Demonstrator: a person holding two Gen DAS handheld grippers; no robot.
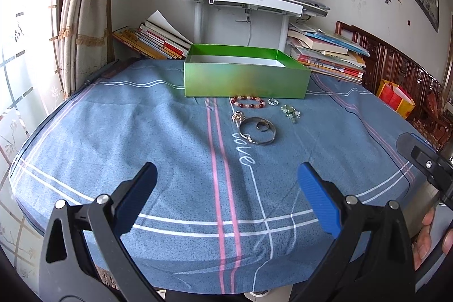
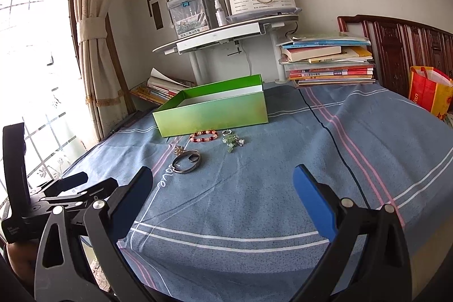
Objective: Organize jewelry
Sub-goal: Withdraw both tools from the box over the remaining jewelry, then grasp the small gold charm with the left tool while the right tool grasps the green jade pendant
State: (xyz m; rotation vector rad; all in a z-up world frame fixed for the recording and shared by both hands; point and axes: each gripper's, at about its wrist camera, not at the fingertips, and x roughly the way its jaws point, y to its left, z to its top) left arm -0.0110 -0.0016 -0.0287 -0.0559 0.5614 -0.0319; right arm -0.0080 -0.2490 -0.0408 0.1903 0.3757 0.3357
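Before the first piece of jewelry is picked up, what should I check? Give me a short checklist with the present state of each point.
1. Left gripper open and holding nothing: ok.
2. Right gripper open and holding nothing: ok.
3. Green box open at the top, ready to receive pieces: ok; its floor is only partly visible.
4. Bead bracelet lying apart from the other pieces: ok.
5. Bangle free to lift alone: not ok, a small ring lies inside it.
6. Green charm cluster untangled: cannot tell.
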